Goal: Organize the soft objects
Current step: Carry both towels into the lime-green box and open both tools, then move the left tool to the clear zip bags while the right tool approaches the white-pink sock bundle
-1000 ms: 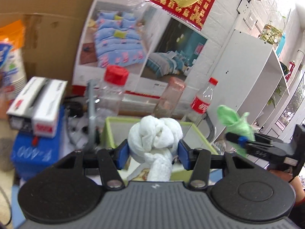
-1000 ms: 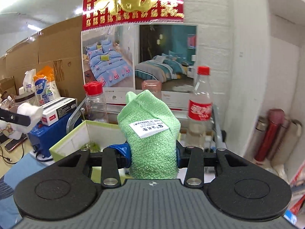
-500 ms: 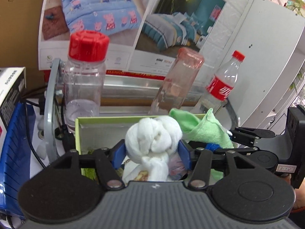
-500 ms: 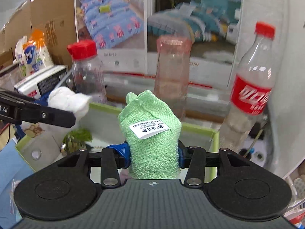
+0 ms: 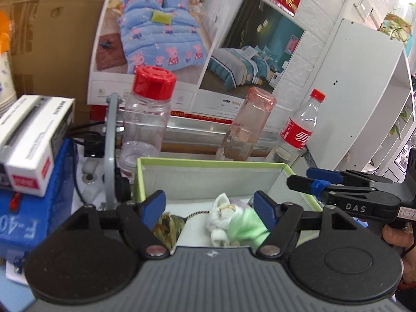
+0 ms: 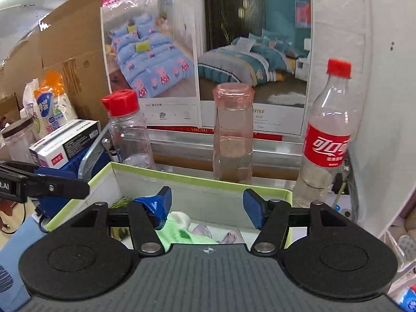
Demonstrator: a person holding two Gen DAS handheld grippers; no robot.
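Observation:
A green-rimmed open box [image 5: 208,161] [image 6: 197,179] stands in front of both grippers. Inside it lie a knotted white towel [image 5: 219,218] and a green cloth [image 5: 245,225] [image 6: 179,232], side by side, blurred. My left gripper [image 5: 210,208] hangs over the box, its jaws opening with nothing pressed between them. My right gripper [image 6: 208,205] is over the same box, jaws opening, the green cloth lying loose below them. In the left wrist view the right gripper [image 5: 316,179] reaches in from the right. Camouflage fabric [image 5: 167,225] lies at the box's left.
Behind the box stand a red-capped clear jar [image 5: 147,119], a pink bottle [image 6: 232,132] and a cola bottle [image 6: 326,140]. A blue case [image 5: 31,208] with white cartons [image 5: 28,145] sits at left, a white shelf unit [image 5: 364,98] at right. A bedding poster [image 6: 205,59] covers the wall.
Both grippers let go: the white towel and the green cloth dropped from the jaws into the box. Both jaws spread wider and both grippers moved closer over the box.

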